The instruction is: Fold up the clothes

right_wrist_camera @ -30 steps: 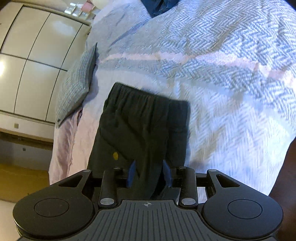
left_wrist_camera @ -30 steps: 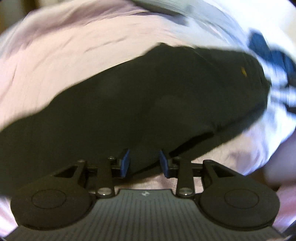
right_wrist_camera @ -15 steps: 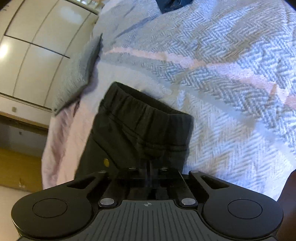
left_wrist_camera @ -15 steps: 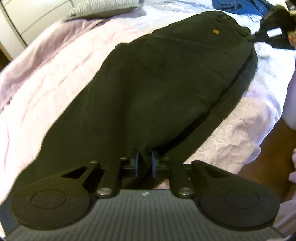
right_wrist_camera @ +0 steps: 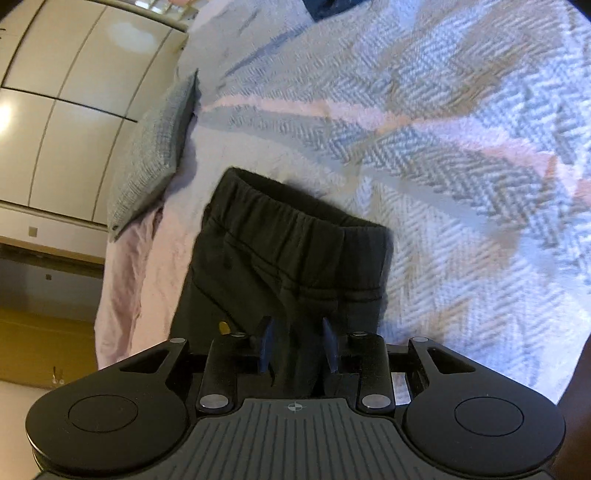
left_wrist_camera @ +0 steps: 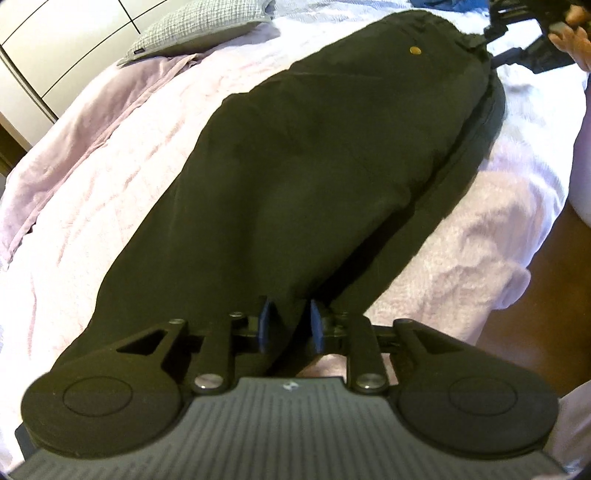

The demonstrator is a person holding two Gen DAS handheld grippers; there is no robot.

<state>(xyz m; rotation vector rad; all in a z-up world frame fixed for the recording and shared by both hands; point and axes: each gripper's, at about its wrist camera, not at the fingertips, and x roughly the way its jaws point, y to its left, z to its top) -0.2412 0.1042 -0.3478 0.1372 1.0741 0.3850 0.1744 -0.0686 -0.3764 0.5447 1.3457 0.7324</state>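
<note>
Black trousers [left_wrist_camera: 325, 155] lie lengthwise on the bed, folded leg on leg, with a small gold button [left_wrist_camera: 414, 50] near the waist. My left gripper [left_wrist_camera: 290, 325] is at the leg-hem end, its blue pads [left_wrist_camera: 266, 323] apart with black cloth between them. My right gripper [right_wrist_camera: 298, 345] is at the waist end, below the elastic waistband [right_wrist_camera: 295, 218], its jaws also apart over the cloth. The right gripper also shows in the left wrist view [left_wrist_camera: 532, 40] at the far top right.
A grey pillow [left_wrist_camera: 199, 26] lies at the bed's far left; it also shows in the right wrist view [right_wrist_camera: 155, 155]. A herringbone blanket [right_wrist_camera: 424, 129] covers the bed beyond the waistband. The bed's edge [left_wrist_camera: 517, 280] drops to a brown floor at right. Dark blue clothing [right_wrist_camera: 328, 7] lies far off.
Both grippers were shut on the trousers half a second ago; both have now opened. The trousers have been lowered and lie flat on the bed.
</note>
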